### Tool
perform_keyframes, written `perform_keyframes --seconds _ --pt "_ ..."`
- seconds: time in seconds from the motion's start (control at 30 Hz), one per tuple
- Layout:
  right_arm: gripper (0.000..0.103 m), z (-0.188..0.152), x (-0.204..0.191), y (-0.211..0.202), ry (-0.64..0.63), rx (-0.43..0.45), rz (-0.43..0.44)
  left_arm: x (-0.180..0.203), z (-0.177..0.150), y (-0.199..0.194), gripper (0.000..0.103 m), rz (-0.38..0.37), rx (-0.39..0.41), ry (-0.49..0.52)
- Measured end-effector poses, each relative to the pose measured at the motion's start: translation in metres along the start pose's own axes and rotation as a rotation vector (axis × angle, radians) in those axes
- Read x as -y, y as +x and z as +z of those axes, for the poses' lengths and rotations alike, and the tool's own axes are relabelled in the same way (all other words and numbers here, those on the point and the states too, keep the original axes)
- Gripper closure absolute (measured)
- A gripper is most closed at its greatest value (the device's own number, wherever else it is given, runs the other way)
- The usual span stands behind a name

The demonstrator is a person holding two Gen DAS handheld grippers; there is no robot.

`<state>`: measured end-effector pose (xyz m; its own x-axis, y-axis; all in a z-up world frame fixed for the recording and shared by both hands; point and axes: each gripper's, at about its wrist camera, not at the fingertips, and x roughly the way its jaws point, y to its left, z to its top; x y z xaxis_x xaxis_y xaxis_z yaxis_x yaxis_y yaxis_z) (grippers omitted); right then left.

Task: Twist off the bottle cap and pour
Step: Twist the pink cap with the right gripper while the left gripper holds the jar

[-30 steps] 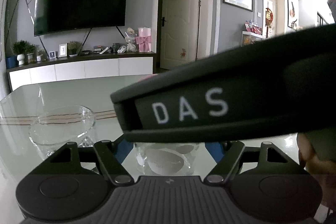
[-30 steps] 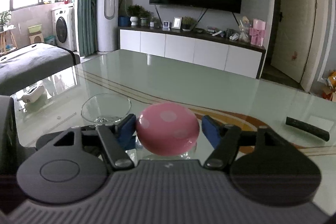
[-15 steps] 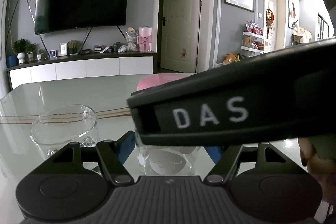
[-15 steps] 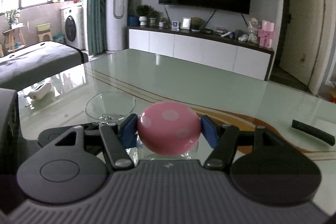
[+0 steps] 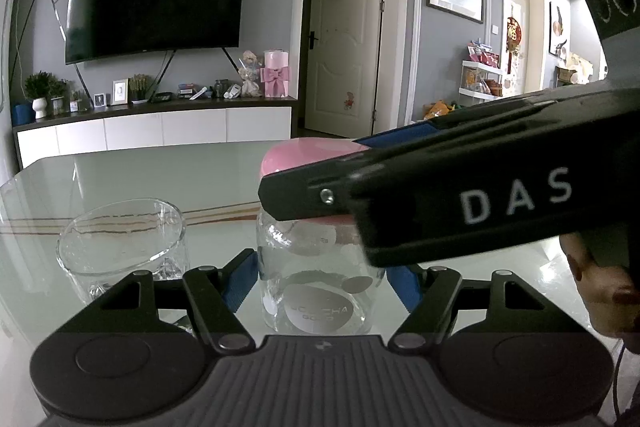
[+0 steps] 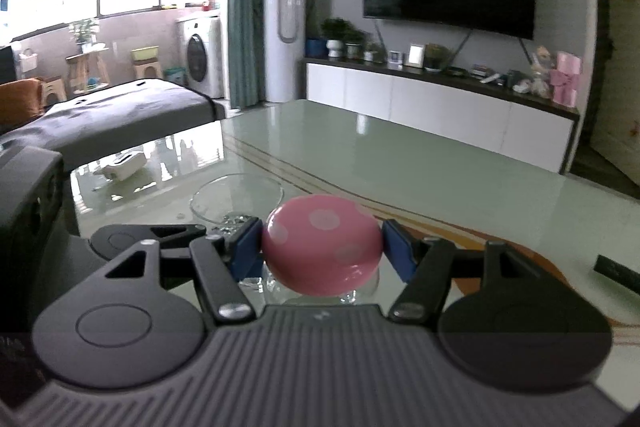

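Note:
A clear glass bottle stands on the glass table, and my left gripper is shut on its body, a blue pad on each side. Its pink cap with white dots sits on top, and my right gripper is shut on that cap. In the left wrist view the cap shows above the bottle. The right gripper's near finger, marked DAS, crosses in front from the right and hides the bottle's neck. An empty drinking glass stands just left of the bottle.
The drinking glass shows behind the cap in the right wrist view. A dark remote lies on the table at the right. A hand holds the right gripper's handle. A TV cabinet stands beyond the table's far edge.
The right gripper has swung with the cap between its pads. Its finger has moved to the right in the left wrist view, uncovering the cap and the bottle's shoulder. The left gripper has kept still.

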<state>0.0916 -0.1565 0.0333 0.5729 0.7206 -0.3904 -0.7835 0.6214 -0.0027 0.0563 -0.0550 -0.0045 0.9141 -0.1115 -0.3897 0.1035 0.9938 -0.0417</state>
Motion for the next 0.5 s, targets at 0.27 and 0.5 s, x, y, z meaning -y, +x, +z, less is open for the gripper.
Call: perform_keyframes --seconds 0.27,0.5 --pt "0.037 0.000 0.010 -0.003 -0.016 0.016 0.075 0.003 -0.003 0.001 0.030 0.000 0.001 0.000" --pt "0.037 0.003 0.015 -0.003 -0.035 0.015 0.107 0.005 -0.007 0.001 0.030 0.000 0.002 0.002"
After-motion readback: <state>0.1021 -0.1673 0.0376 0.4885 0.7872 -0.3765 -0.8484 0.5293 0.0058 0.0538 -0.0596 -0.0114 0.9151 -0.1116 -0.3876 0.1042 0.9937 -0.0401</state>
